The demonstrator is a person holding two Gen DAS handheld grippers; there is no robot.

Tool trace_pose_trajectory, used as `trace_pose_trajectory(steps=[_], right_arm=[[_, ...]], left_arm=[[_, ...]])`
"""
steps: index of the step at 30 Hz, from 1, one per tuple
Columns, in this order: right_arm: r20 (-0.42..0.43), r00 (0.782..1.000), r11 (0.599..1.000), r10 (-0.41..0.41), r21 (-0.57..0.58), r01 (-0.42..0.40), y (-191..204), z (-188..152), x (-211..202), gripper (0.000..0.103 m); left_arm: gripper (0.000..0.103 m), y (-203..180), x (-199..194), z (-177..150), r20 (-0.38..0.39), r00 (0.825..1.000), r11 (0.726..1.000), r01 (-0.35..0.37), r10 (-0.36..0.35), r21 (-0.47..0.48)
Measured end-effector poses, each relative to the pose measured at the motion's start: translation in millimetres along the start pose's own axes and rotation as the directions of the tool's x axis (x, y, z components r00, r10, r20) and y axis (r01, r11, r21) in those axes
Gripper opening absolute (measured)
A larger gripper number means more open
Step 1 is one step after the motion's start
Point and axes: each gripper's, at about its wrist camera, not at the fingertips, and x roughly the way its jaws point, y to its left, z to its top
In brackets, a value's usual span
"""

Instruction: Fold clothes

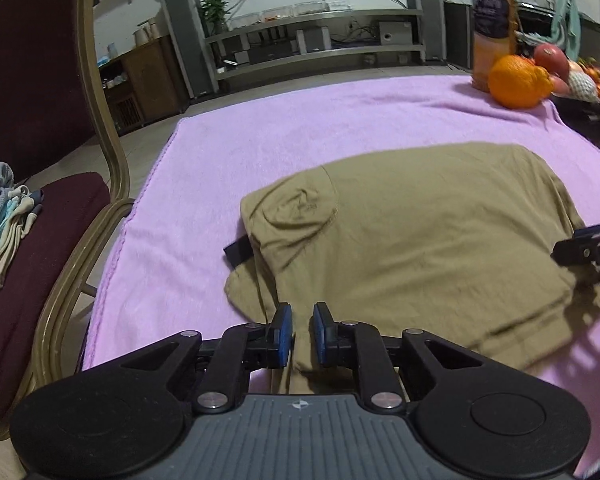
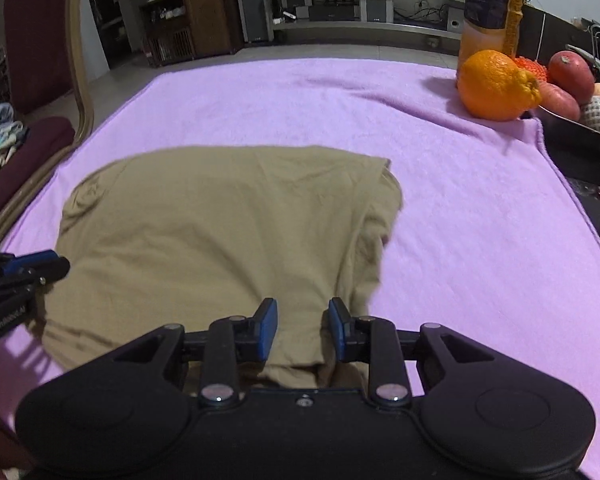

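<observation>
Covering the tabletop ahead of both sets of fingers, a lilac blanket [image 1: 340, 120] is serving as the folding surface. Lying on it, directly beyond the fingertips, a khaki garment [image 1: 412, 240] is showing as a compact, roughly rectangular bundle with layered edges; its near hem is running under and between the fingers of both tools.

Standing beside the tabletop, off to the left of the left fingers, a maroon chair [image 1: 40, 80] is carrying a stack of folded clothes [image 1: 4, 216] on its seat. Well beyond the right fingers, at the far corner of the blanket, a tall bottle [image 2: 492, 4], an orange [image 2: 496, 86] and a tray of fruit [image 2: 580, 132] are sitting clear of the work.

The left gripper [image 1: 300, 334] is holding its blue pads close together, a narrow gap showing, with khaki fabric lying in that gap; whether the pads are pinching it cannot be told. The right gripper [image 2: 303, 330] is standing somewhat wider apart, with a raised ridge of cloth between its pads, and a firm hold cannot be confirmed there either.

Judging by the layering, the garment is already folded at least once. What is remaining appears to be a final fold or smoothing, then transfer to the stack on the chair.
</observation>
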Motion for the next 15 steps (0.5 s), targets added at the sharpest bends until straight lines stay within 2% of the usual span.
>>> trace_pose_trajectory(steps=[3,6,9,11,13,15], right_arm=[[-0.034,0.999,0.999,0.013,0.048,-0.011,-9.4,-10.4,-16.1,0.027],[-0.041,0.998,0.988,0.047,0.146,-0.04,-23.7,-20.8,-33.0,0.031],[0.033,0.993,0.962,0.113,0.246,-0.118,-36.4,-26.8,-53.3,0.031],[0.101,0.985,0.952,0.137,0.26,-0.159,-38.1,-22.8,-63.6,0.031],[0.139,0.978,0.957,0.153,0.228,-0.182,-31.2,-17.7,-66.1,0.029],[0.161,0.97,0.959,0.182,0.189,-0.211,-20.3,-13.4,-64.2,0.025]], left_arm=[[0.016,-3.1,-15.9,-9.0,0.004,1.0,1.0,0.013,-0.013,0.02],[0.016,3.3,-35.2,-15.4,-0.003,0.996,0.994,0.087,-0.087,-0.064],[0.016,7.3,-56.5,-16.0,0.058,0.988,0.982,0.146,-0.14,-0.123],[0.016,8.4,-64.6,-9.9,0.11,0.983,0.976,0.16,-0.145,-0.146],[0.016,6.5,-64.4,-3.5,0.136,0.981,0.975,0.16,-0.14,-0.154],[0.016,-1.2,-56.5,2.3,0.13,0.981,0.976,0.164,-0.146,-0.141]])
